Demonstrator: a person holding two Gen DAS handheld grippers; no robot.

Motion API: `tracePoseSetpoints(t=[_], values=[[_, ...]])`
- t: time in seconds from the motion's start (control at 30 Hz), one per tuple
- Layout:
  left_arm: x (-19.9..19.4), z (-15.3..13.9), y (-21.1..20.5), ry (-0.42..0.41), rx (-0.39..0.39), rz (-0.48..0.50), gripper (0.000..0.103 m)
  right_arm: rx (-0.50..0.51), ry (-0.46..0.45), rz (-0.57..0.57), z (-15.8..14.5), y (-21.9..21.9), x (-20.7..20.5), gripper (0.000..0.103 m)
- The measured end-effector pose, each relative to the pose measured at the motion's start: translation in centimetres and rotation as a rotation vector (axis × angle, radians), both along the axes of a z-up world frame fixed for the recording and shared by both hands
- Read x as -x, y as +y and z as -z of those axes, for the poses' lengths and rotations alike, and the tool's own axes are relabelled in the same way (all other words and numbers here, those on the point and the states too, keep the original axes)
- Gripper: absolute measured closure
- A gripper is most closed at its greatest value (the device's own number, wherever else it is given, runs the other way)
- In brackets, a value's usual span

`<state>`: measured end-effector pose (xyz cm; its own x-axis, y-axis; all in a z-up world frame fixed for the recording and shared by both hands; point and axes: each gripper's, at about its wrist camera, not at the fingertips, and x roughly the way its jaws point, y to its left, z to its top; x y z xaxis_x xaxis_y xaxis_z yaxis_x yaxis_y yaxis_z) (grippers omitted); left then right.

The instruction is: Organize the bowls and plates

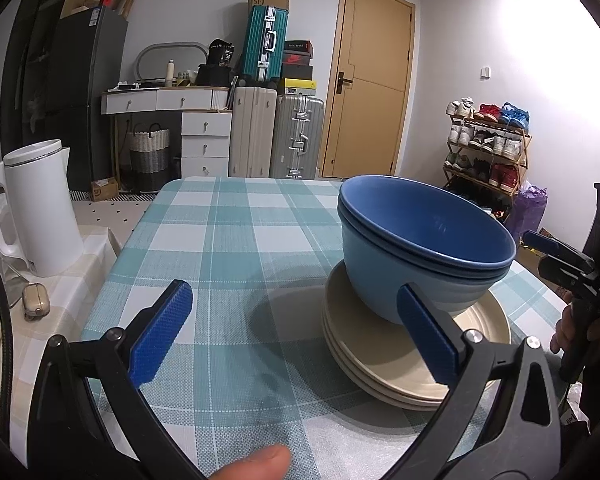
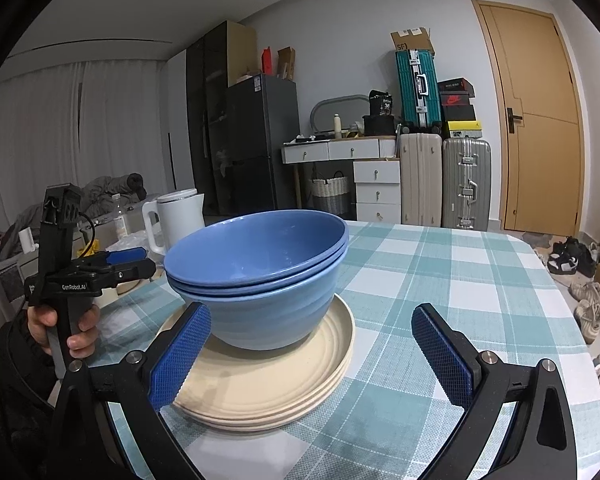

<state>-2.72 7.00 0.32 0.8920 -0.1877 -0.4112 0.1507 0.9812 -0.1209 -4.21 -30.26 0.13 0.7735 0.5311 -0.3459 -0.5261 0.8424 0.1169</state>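
Blue-padded claws [image 1: 292, 332] [image 2: 312, 354] wide open, seemingly empty

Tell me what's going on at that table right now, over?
Left hand-held gripper open, empty. Right hand-held gripper open, empty. Blue bowls nested on stacked cream plates. Nothing in the way.

A room in someone's home

A table [image 1: 228, 232] with a blue and white checked cloth stands in the middle. Behind it are suitcases [image 2: 466, 184], stacked boxes, a white desk with drawers [image 2: 364, 168] and a dark fridge [image 2: 260, 140]. A rack full of shoes [image 1: 486, 148] sits by the wooden door [image 1: 368, 80]. A white kettle [image 1: 40, 208] stands beside the table, and a laundry basket [image 1: 149, 154] sits under the desk.
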Motion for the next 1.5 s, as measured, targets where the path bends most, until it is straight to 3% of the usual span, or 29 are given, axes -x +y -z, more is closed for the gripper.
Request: tracePoseSetpoints(t=[1.5], values=[[0.19,-0.04,-0.13,-0.001,-0.01,0.008,0.001,0.0,-0.002,-0.012,0.12,0.19,0.05,0.001]])
